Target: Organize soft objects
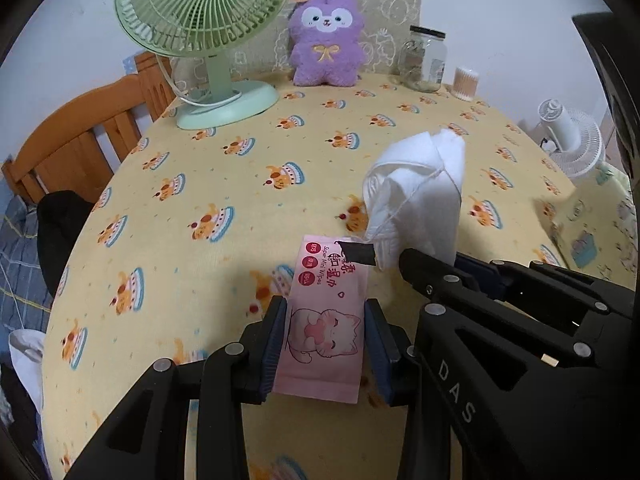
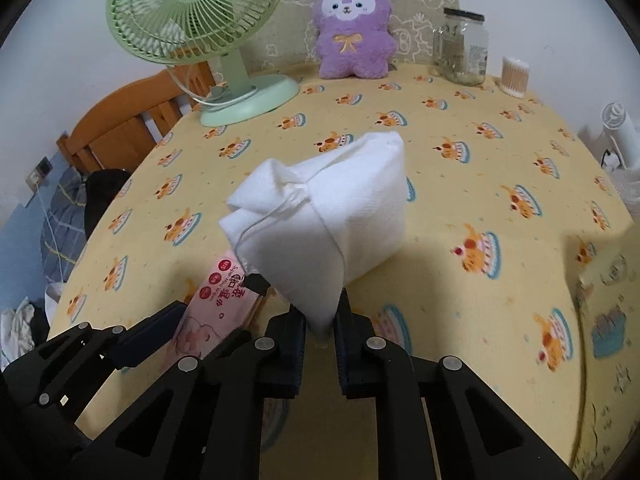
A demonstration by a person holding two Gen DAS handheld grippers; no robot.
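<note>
**Me:** Left hand-held gripper (image 1: 325, 342) is squeezing the pink wipes pack (image 1: 322, 332) on both sides. I have it lifted a bit above the surface (image 1: 208, 184). My right hand-held gripper (image 2: 320, 344) is pinched nearly shut on the bottom corner of the white cloth bag (image 2: 320, 220), and the bag sticks up from it.

**Helper:** Are the two things close together?

**Me:** Yes, side by side. The bag's corner is just beside the top of the pack.

**Helper:** How much is done?

**Me:** I think we are in the middle. Both soft things are picked up, but neither is put away yet. I cannot see a box or basket for them. The purple plush toy (image 1: 326, 40) sits at the far edge, well apart, and nobody is holding it.

**Helper:** What else is out there?

**Me:** A yellow cloth with little cakes covers the surface. At the back stand a green fan (image 1: 204, 36), a glass jar (image 1: 425, 60) and a tub of cotton swabs (image 1: 465, 83). A wooden bed frame (image 1: 80, 136) is off to the left, and a white fan (image 1: 568, 136) is on the right.
</note>
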